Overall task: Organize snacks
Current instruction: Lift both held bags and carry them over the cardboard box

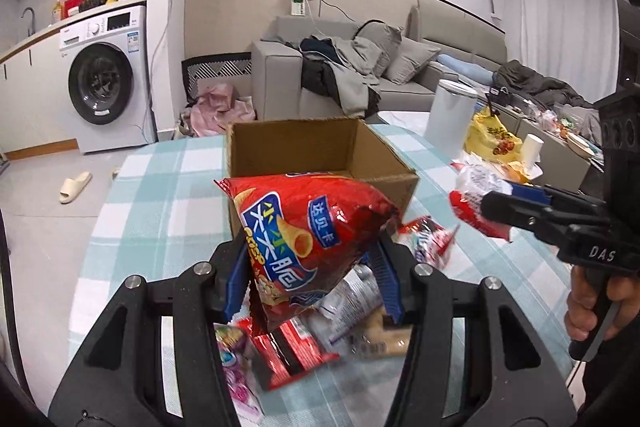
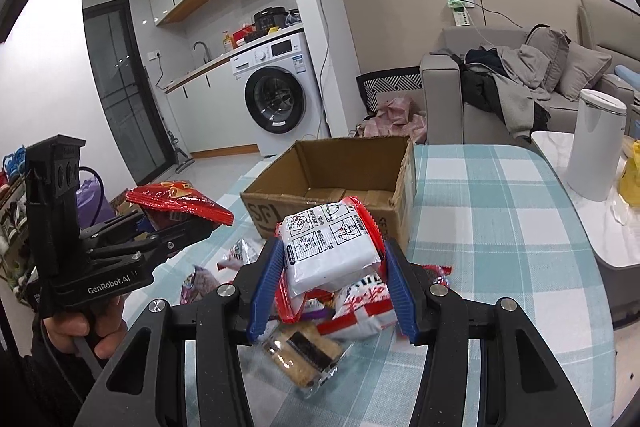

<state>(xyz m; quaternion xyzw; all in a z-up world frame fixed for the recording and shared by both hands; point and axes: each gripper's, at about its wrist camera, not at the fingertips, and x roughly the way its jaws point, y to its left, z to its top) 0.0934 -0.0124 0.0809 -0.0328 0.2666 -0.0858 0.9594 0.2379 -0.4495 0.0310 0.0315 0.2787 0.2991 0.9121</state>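
My left gripper point(image 1: 312, 263) is shut on a red crisp bag point(image 1: 304, 227), held up above the checked table in front of the open cardboard box point(image 1: 320, 147). The same red crisp bag point(image 2: 180, 205) and the left gripper point(image 2: 200, 223) show at the left of the right wrist view. My right gripper point(image 2: 332, 267) is shut on a white and red snack packet point(image 2: 332, 247), lifted just before the cardboard box point(image 2: 332, 183). That packet point(image 1: 476, 199) and the right gripper point(image 1: 496, 207) appear at the right of the left wrist view. The box looks empty.
Several loose snack packets point(image 2: 304, 351) lie on the teal checked tablecloth point(image 2: 500, 227) under the grippers. A white bin point(image 2: 596, 147), a yellow bag point(image 1: 492, 139) and a paper cup point(image 1: 532, 147) stand to the right. A washing machine point(image 1: 104, 83) and sofa point(image 1: 360, 75) are behind.
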